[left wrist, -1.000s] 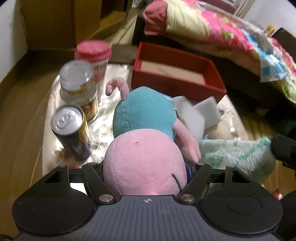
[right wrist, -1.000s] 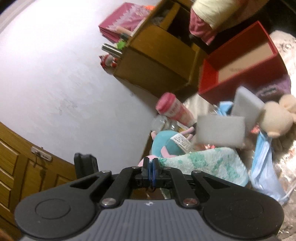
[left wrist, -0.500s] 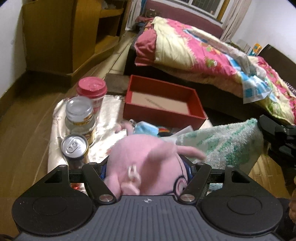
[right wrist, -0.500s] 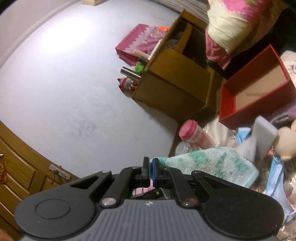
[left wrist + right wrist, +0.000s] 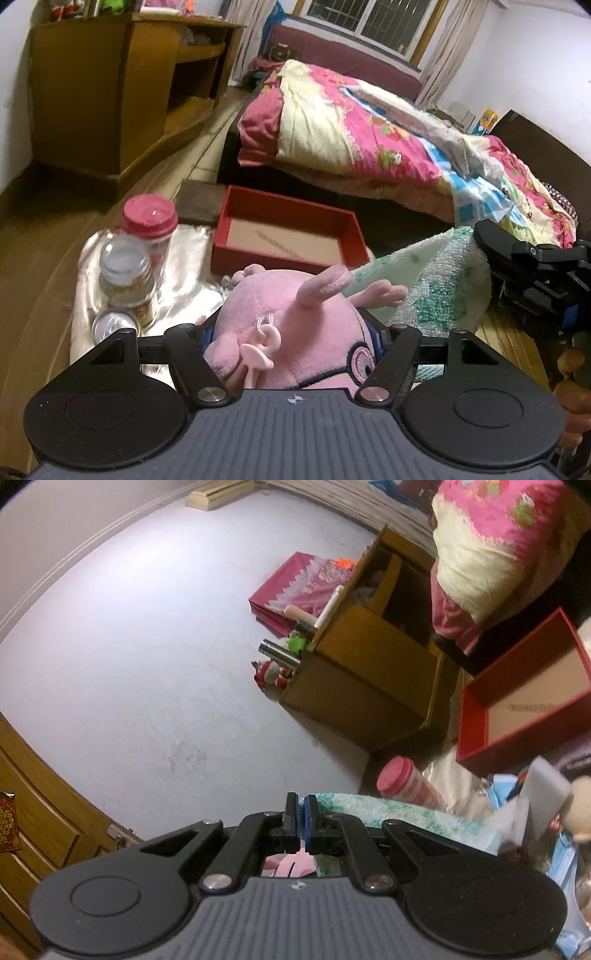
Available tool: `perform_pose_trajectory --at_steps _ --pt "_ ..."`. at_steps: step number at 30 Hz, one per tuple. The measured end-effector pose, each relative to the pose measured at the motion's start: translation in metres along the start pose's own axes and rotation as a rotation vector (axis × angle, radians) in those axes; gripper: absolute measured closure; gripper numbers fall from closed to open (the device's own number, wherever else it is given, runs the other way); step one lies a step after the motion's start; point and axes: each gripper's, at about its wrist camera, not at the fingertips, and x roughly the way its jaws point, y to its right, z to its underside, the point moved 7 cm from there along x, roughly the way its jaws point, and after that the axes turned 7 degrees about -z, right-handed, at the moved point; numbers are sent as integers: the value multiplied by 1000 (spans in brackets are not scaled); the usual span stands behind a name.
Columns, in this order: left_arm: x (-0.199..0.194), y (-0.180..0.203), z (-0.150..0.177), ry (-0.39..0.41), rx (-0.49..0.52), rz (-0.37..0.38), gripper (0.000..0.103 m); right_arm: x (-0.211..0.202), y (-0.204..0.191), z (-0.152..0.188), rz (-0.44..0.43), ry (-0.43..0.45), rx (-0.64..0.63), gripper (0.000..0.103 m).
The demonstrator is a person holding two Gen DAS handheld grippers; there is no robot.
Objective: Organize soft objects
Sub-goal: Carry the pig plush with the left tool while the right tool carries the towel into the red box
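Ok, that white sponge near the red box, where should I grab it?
Probably pinch the sponge across its two broad flat faces at the raised end, coming from above. It sits tilted on the clutter, so that end sticks up free, while its lower end is buried among other things.

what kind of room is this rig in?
Most likely a home bedroom: a bed with a pink patterned quilt, a curtained window behind it, and a wooden cabinet against the wall. The work area is a silver sheet on the floor.
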Motion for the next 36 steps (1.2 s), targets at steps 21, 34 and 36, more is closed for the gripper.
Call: perform_pose_trajectory --at_steps 21,34,36 --pt "12 53 -100 159 61 22 34 20 -42 -73 -53 127 -151 103" --pt "106 50 -147 127 67 -80 34 45 24 -133 94 173 -168 103" --pt "134 48 -147 95 63 -100 34 53 46 -140 142 168 -159 103"
